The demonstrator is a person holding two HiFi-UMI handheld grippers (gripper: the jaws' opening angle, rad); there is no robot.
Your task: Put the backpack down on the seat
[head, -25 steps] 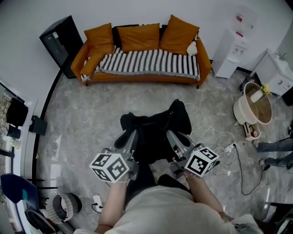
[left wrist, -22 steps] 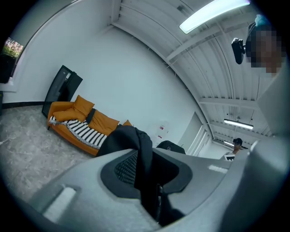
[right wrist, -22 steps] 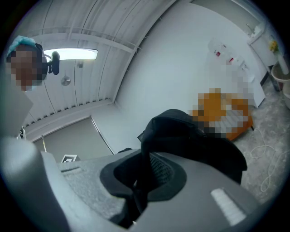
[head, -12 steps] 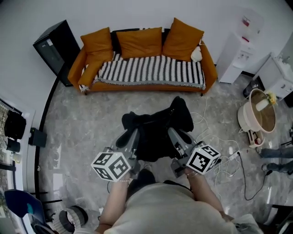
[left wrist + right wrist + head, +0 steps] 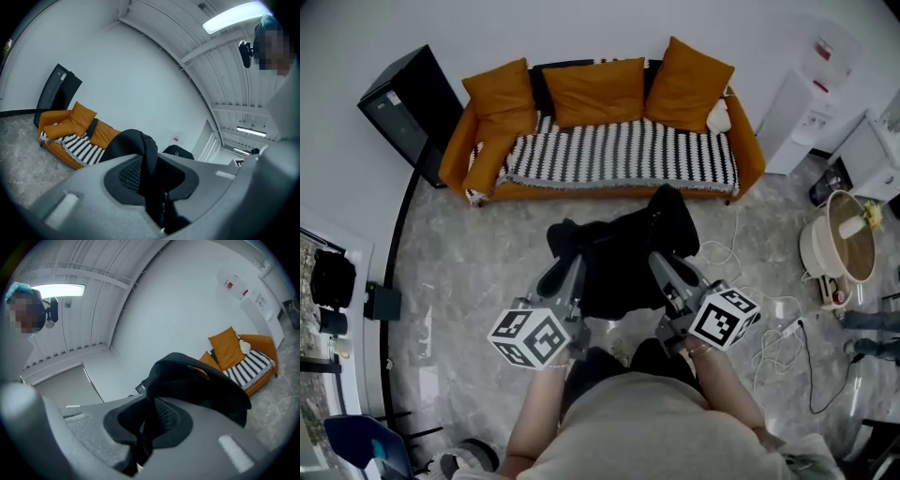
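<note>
A black backpack (image 5: 619, 258) hangs in the air in front of me, held between both grippers above the grey stone floor. My left gripper (image 5: 561, 277) is shut on the bag's left side, and black fabric (image 5: 143, 154) is pinched between its pads in the left gripper view. My right gripper (image 5: 667, 272) is shut on the right side, and bag fabric (image 5: 197, 380) bulges past its jaws. The orange sofa (image 5: 478, 141) stands ahead against the wall. Its seat carries a black-and-white striped cover (image 5: 619, 155) and three orange cushions at the back.
A black cabinet (image 5: 398, 98) stands left of the sofa and a white water dispenser (image 5: 811, 80) right of it. A round tub (image 5: 839, 248) and loose cables (image 5: 769, 323) lie on the floor at the right. A person's legs (image 5: 872, 323) show at the right edge.
The sofa has drawn nearer and lower in the head view as I walk toward it. The backpack stays gripped by both grippers in the same way.
</note>
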